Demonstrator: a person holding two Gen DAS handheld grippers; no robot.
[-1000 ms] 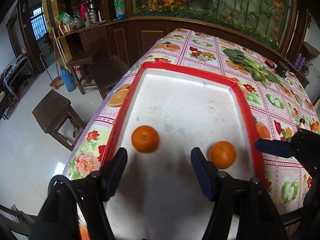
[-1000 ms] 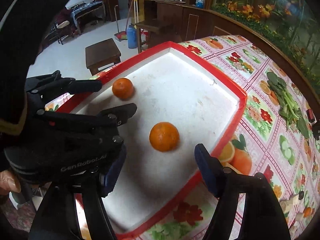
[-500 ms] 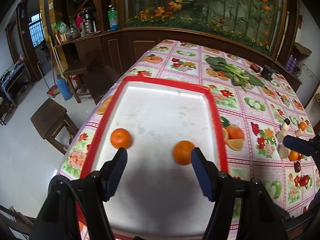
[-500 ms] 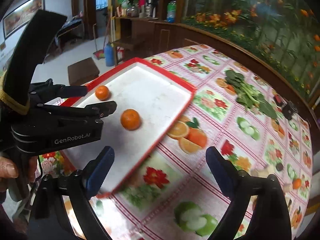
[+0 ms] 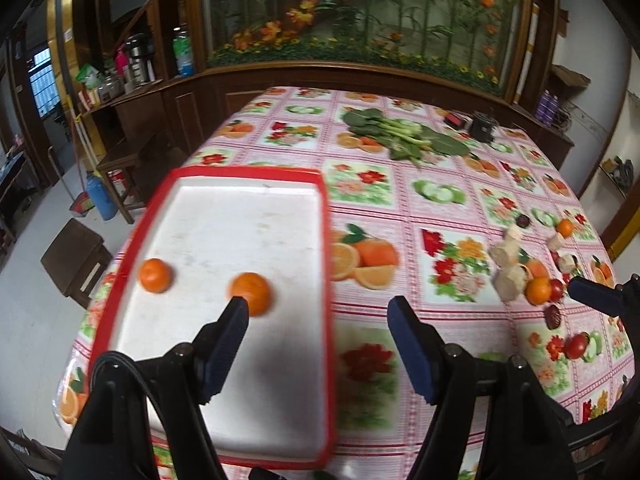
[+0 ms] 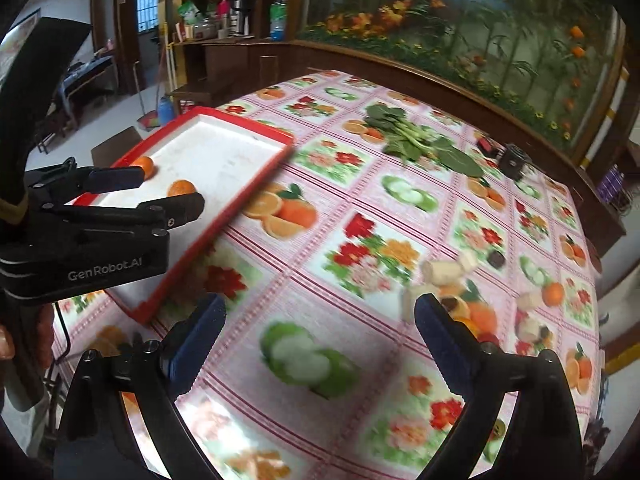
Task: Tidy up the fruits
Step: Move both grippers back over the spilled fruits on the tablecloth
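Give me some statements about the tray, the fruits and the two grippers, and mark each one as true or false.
1. Two oranges lie in the red-rimmed tray. True.
2. The left gripper holds an orange. False: it is open and empty.
3. Leafy greens lie in the tray. False: they lie on the tablecloth, beyond the tray.
4. The right gripper is open. True.
5. A loose pile of small foods sits outside the tray. True.

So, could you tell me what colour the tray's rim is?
Red, around a white base; the tray shows best in the left wrist view.
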